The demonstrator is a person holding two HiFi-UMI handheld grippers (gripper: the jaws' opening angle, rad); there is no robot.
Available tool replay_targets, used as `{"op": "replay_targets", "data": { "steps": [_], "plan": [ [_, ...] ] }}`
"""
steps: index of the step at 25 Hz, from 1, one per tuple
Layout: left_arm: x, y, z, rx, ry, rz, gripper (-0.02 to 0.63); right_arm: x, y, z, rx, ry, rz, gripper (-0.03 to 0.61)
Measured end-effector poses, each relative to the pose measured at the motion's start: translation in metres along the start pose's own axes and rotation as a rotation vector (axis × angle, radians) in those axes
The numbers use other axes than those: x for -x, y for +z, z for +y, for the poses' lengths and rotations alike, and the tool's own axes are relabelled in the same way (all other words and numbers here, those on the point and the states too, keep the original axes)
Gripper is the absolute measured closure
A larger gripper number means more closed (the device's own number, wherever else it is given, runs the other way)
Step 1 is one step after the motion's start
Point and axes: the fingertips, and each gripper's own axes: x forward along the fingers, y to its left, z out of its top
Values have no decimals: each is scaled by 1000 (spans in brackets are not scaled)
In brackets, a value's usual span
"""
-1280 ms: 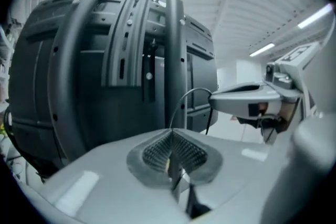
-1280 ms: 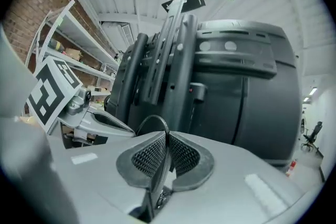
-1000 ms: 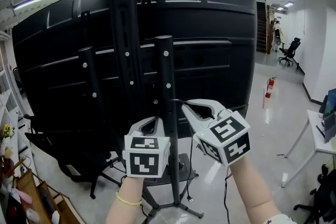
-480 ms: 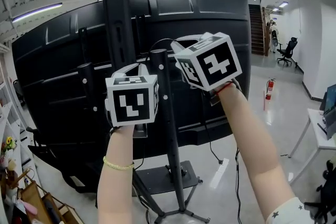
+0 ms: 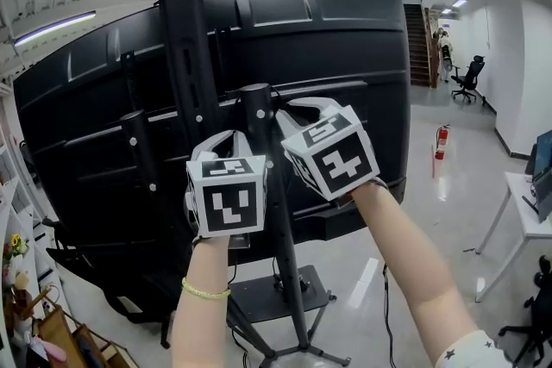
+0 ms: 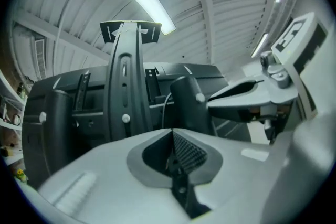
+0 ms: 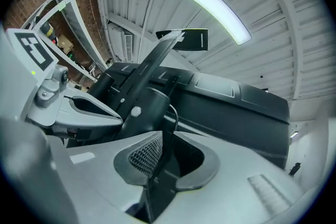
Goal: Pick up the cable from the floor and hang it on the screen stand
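The cable (image 7: 176, 115) is off the floor and up at the screen stand; a thin black loop of it curves round the top of the post (image 5: 256, 99), at the post's 3 o'clock in the right gripper view; from there it runs into the right gripper (image 7: 159, 139), whose jaws are pinched on it. The left gripper (image 6: 172, 136), at the post's 8 o'clock in the head view, has its jaws together too, seemingly on the same strand. Behind the post is the screen (image 5: 345, 56)'s dark back.

The risk, I judge: the post top looks smooth, with no hook; once released, the hanging slack could drag the loop off.

Only the head view shows that slack (image 5: 385, 306), trailing at 5 o'clock; only the gripper views show the pinches.
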Motion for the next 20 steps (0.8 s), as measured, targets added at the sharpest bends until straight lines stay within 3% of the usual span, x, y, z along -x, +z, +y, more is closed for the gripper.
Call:
{"op": "replay_targets", "data": {
  "steps": [9, 15, 20],
  "plan": [
    [34, -113, -49, 134, -65, 55, 606, 57, -99, 56, -194, -32, -87, 578],
    [76, -181, -84, 217, -45, 44, 606, 90, -181, 99, -318, -12, -32, 578],
    [94, -218, -101, 262, -39, 83, 606, 114, -217, 121, -379, 33, 20, 580]
  ]
}}
